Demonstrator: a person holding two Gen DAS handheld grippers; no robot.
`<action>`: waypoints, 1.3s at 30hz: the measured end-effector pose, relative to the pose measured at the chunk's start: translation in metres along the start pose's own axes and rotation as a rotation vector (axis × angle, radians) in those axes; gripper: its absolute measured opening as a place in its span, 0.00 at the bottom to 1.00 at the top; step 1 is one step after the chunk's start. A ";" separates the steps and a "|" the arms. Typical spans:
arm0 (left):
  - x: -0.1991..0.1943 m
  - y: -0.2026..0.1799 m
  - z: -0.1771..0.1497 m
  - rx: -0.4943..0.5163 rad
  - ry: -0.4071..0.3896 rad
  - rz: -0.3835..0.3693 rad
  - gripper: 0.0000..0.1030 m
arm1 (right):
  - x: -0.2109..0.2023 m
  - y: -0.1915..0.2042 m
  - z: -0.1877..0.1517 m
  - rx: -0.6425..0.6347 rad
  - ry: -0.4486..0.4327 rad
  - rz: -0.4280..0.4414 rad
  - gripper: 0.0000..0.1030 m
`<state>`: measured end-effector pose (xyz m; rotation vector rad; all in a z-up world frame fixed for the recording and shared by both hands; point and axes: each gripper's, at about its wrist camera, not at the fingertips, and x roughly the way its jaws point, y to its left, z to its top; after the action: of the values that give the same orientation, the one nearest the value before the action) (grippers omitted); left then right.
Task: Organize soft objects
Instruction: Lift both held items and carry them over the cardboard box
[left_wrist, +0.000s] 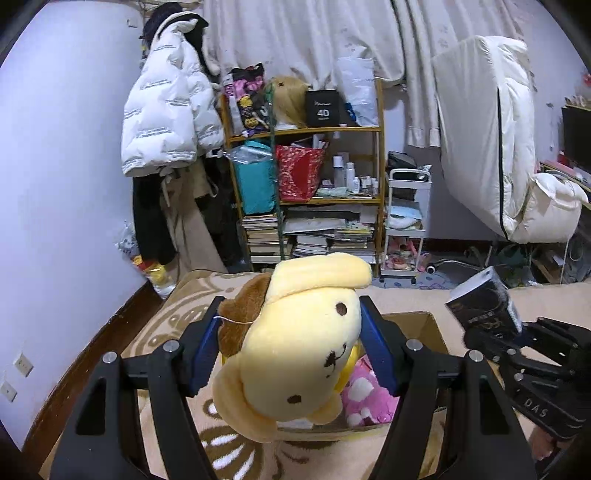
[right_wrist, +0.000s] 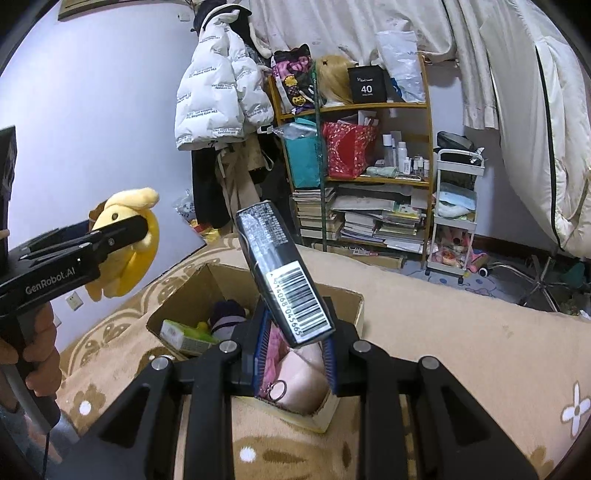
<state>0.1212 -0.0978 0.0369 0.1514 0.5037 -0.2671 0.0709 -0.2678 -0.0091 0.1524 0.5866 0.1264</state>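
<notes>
Left wrist view, centre: left gripper (left_wrist: 291, 354) clamped on yellow plush dog (left_wrist: 295, 350), held above cardboard box (left_wrist: 432, 328). Right wrist view, centre: right gripper (right_wrist: 295, 347) clenched on black barcoded pack (right_wrist: 284, 273), over the same box. Lower centre, already boxed: pink plush (right_wrist: 275, 343), dark plush (right_wrist: 227, 314). Outstanding, by estimate: both held items.
</notes>
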 end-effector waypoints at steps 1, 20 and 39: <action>0.003 -0.001 -0.001 -0.002 0.008 -0.008 0.67 | 0.002 0.001 -0.001 -0.004 0.004 0.001 0.26; 0.055 -0.018 -0.042 0.058 0.173 -0.074 0.68 | 0.044 -0.012 -0.021 0.015 0.115 0.030 0.26; 0.070 -0.031 -0.054 0.082 0.219 -0.077 0.77 | 0.058 -0.017 -0.026 0.028 0.163 0.045 0.29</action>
<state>0.1463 -0.1307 -0.0466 0.2432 0.7175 -0.3490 0.1060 -0.2726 -0.0649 0.1842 0.7475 0.1756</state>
